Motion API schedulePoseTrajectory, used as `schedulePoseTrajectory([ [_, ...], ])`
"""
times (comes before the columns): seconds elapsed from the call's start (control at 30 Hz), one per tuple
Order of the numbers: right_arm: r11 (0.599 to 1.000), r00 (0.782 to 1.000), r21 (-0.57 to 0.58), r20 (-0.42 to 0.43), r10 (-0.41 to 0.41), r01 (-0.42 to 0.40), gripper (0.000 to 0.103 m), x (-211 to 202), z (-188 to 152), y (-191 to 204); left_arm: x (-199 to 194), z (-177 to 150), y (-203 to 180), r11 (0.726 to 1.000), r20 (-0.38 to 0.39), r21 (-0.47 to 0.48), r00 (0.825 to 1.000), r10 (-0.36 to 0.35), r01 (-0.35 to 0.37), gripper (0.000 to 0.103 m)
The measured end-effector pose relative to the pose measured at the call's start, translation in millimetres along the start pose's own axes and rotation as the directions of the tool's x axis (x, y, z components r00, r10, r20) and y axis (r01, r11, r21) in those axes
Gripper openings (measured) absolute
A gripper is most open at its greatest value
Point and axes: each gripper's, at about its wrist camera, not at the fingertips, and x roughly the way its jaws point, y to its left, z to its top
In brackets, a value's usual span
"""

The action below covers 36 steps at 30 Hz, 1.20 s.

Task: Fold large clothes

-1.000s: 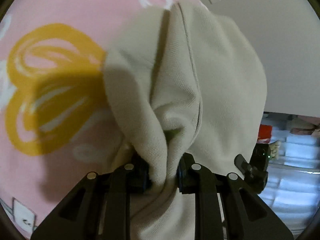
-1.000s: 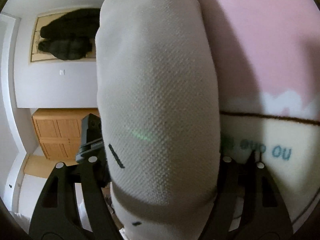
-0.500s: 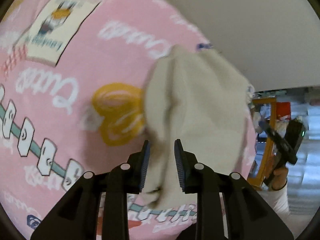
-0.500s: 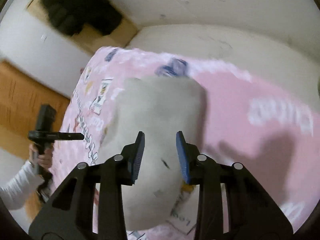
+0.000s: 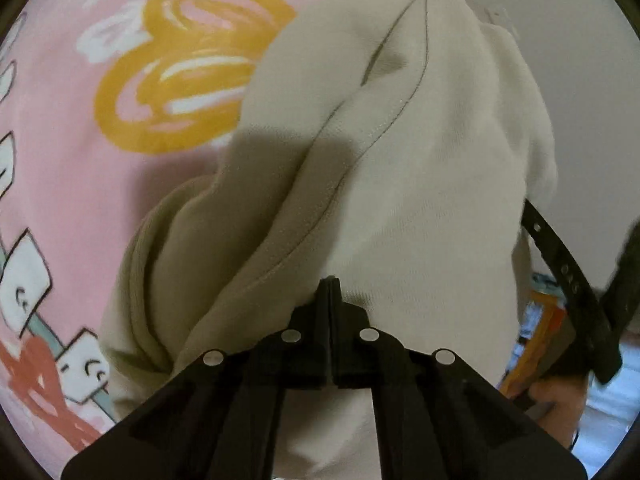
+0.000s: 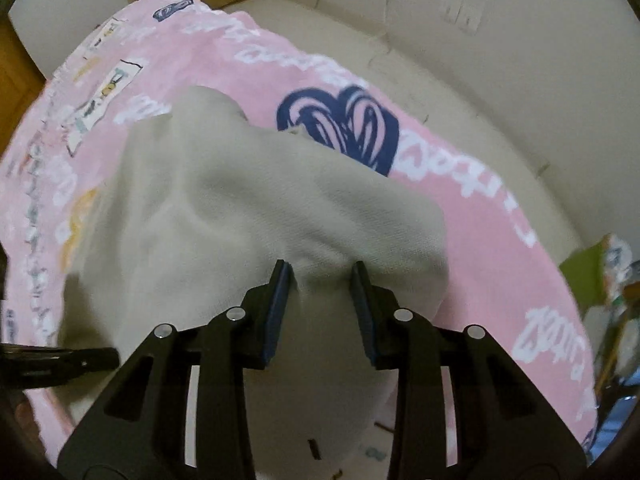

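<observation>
A beige sweatshirt-like garment (image 5: 400,168) lies bunched on a pink printed blanket (image 5: 72,168). My left gripper (image 5: 329,286) is shut, its fingertips pressed together at the garment's near edge; whether cloth is pinched between them is hidden. In the right wrist view the same garment (image 6: 224,208) spreads over the blanket (image 6: 500,240). My right gripper (image 6: 322,276) is open with the blue pads (image 6: 280,300) apart, and a fold of the garment sits between them.
The other gripper and the hand that holds it show at the right edge of the left wrist view (image 5: 568,288). A cream wall (image 6: 480,60) runs behind the bed. Wooden furniture (image 6: 16,68) stands far left. Clutter (image 6: 612,280) lies right.
Both grippers have come back down close to the garment after lifting away. The left jaws have closed. The right jaws have widened around a fold.
</observation>
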Motion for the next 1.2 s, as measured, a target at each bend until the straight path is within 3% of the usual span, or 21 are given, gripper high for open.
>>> schedulePoseTrajectory([
  [0.07, 0.999, 0.998, 0.044, 0.064, 0.014, -0.017, 0.032, -25.1, -10.3, -5.2, -11.0, -3.3, -17.0, 0.996, 0.002, 0.054, 0.998, 0.067, -0.067, 0.003],
  [0.1, 0.997, 0.995, 0.074, 0.097, 0.024, -0.032, 0.032, -41.0, -16.8, -8.5, -19.2, -5.5, -24.4, 0.995, 0.009, 0.081, 0.998, 0.065, -0.066, 0.003],
  [0.23, 0.983, 0.953, 0.133, 0.291, 0.084, -0.128, 0.032, -117.3, -73.9, -6.1, -65.0, -1.9, -74.7, 0.966, 0.107, 0.253, 0.994, 0.017, -0.043, 0.003],
  [0.3, 0.981, 0.939, 0.121, 0.325, 0.108, -0.155, 0.032, -141.2, -115.9, 11.4, -68.1, 17.7, -107.1, 0.943, 0.113, 0.332, 0.993, -0.023, -0.016, 0.003],
  [0.4, 0.979, 0.957, 0.124, 0.262, 0.125, -0.162, 0.032, -141.3, -160.0, 31.9, -43.1, 57.0, -145.2, 0.9, 0.085, 0.432, 0.996, 0.023, -0.058, 0.003],
  [0.47, 0.982, 0.977, 0.109, 0.167, 0.132, -0.151, 0.032, -128.2, -184.8, 48.5, -29.1, 70.7, -166.3, 0.881, 0.08, 0.462, 0.994, 0.074, -0.103, 0.002],
  [0.53, 0.992, 0.989, 0.092, 0.127, 0.079, -0.091, 0.032, -110.9, -204.0, 57.3, -2.4, 84.8, -181.1, 0.845, 0.074, 0.505, 0.985, 0.159, -0.174, 0.003],
  [0.63, 0.995, 0.993, 0.089, 0.111, 0.038, -0.048, 0.032, -85.7, -207.7, 59.0, 25.1, 97.6, -181.0, 0.817, 0.081, 0.522, 0.968, 0.237, -0.244, 0.003],
  [0.67, 0.995, 0.995, 0.09, 0.098, 0.032, -0.041, 0.032, -77.3, -204.7, 61.9, 29.2, 100.7, -177.8, 0.811, 0.079, 0.527, 0.965, 0.251, -0.254, 0.003],
  [0.73, 0.998, 0.997, 0.064, 0.082, 0.004, -0.009, 0.034, -71.4, -199.4, 69.5, 22.9, 102.0, -175.5, 0.83, 0.053, 0.511, 0.972, 0.23, -0.225, 0.003],
  [0.8, 0.998, 0.997, 0.063, 0.072, -0.015, 0.011, 0.034, -77.4, -197.9, 70.2, -3.5, 102.6, -165.0, 0.87, 0.049, 0.455, 0.981, 0.187, -0.188, 0.003],
  [0.87, 0.998, 0.997, 0.055, 0.07, -0.021, 0.017, 0.034, -88.9, -194.6, 68.3, -46.7, 89.0, -146.2, 0.911, 0.029, 0.404, 0.997, 0.075, -0.081, 0.002],
  [0.9, 0.998, 0.997, 0.057, 0.078, -0.022, 0.017, 0.034, -99.1, -191.5, 65.4, -65.4, 84.1, -141.6, 0.918, 0.029, 0.392, 0.999, 0.045, -0.053, 0.002],
  [1.0, 0.992, 0.981, 0.098, 0.165, -0.098, 0.082, 0.034, -143.7, -179.6, 54.4, -139.7, 43.5, -112.7, 0.912, 0.092, 0.406, 0.996, 0.022, -0.058, 0.002],
  [1.1, 0.98, 0.958, 0.151, 0.235, -0.165, 0.132, 0.036, -207.8, -166.8, 46.7, -201.7, -11.5, -97.2, 0.878, 0.178, 0.464, 0.983, 0.037, -0.117, 0.002],
  [1.13, 0.977, 0.955, 0.169, 0.243, -0.171, 0.132, 0.044, -221.9, -163.7, 45.0, -225.6, -32.2, -90.4, 0.864, 0.204, 0.483, 0.978, 0.047, -0.143, 0.002],
  [1.17, 0.971, 0.95, 0.197, 0.253, -0.181, 0.133, 0.072, -245.3, -159.5, 42.9, -251.6, -53.9, -82.9, 0.85, 0.234, 0.504, 0.971, 0.041, -0.157, 0.003],
  [1.2, 0.967, 0.944, 0.23, 0.28, -0.176, 0.112, 0.081, -269.5, -157.5, 40.9, -270.2, -67.8, -84.3, 0.834, 0.254, 0.521, 0.966, 0.05, -0.181, 0.007],
])
